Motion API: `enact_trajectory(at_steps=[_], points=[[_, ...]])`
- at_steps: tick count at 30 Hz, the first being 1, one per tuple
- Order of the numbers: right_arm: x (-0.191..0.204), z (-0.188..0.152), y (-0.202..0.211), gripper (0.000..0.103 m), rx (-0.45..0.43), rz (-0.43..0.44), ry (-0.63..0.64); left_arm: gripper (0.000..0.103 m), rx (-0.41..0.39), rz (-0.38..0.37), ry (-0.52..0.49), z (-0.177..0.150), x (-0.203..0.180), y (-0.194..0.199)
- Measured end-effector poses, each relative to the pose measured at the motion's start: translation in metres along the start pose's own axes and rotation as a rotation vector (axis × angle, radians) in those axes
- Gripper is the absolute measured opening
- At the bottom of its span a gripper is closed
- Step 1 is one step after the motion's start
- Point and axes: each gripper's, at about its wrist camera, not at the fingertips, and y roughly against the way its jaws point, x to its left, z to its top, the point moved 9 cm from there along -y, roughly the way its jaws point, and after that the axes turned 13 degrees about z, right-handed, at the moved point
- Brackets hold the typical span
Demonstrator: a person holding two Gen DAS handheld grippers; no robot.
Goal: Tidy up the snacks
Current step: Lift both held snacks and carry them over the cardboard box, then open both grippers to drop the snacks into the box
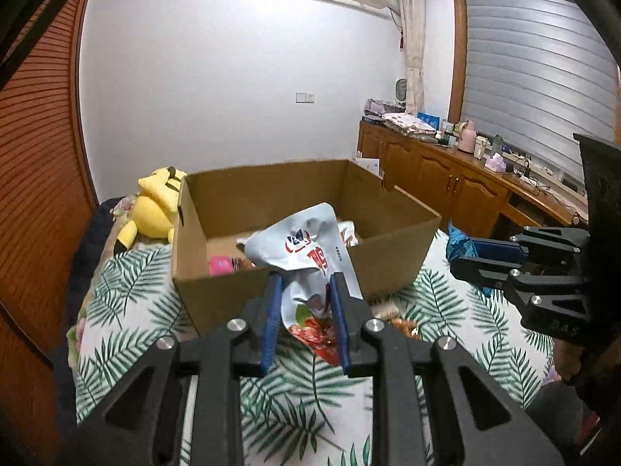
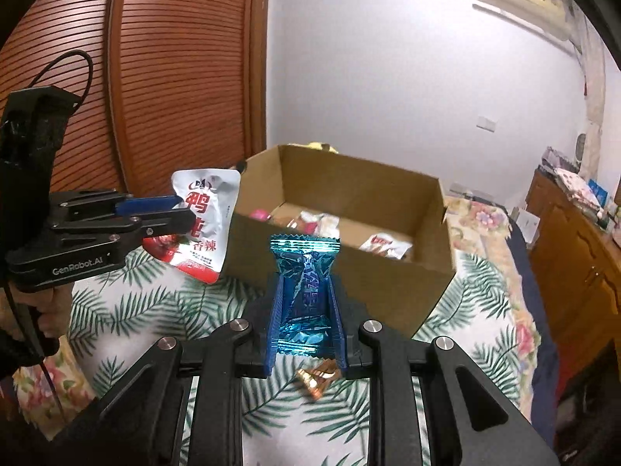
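Observation:
My left gripper (image 1: 306, 285) is shut on a white and red snack pouch (image 1: 310, 248), held above the leaf-print bedspread just in front of the open cardboard box (image 1: 271, 291). The right wrist view shows that pouch (image 2: 205, 225) and the left gripper (image 2: 182, 211) at the left. My right gripper (image 2: 304, 291) is shut on a shiny teal candy wrapper (image 2: 304, 279), lifted in front of the box (image 2: 341, 287). The right gripper (image 1: 462, 258) and a bit of the teal wrapper (image 1: 458, 242) appear at the right of the left wrist view. Several snacks lie inside the box.
A gold-wrapped candy (image 2: 316, 382) lies on the bedspread below my right gripper. A yellow plush toy (image 1: 155, 209) lies left of the box. A wooden sideboard (image 1: 446, 178) with clutter runs along the right wall. A slatted wooden wardrobe (image 2: 174, 77) stands at the left.

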Motion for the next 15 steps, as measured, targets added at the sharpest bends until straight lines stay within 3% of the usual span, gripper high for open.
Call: enact_trajectory(at_steps=[15], points=[[-0.059, 0.037, -0.025, 0.021, -0.026, -0.024, -0.057, 0.022, -0.015, 0.005, 0.002, 0.048, 0.005, -0.059]])
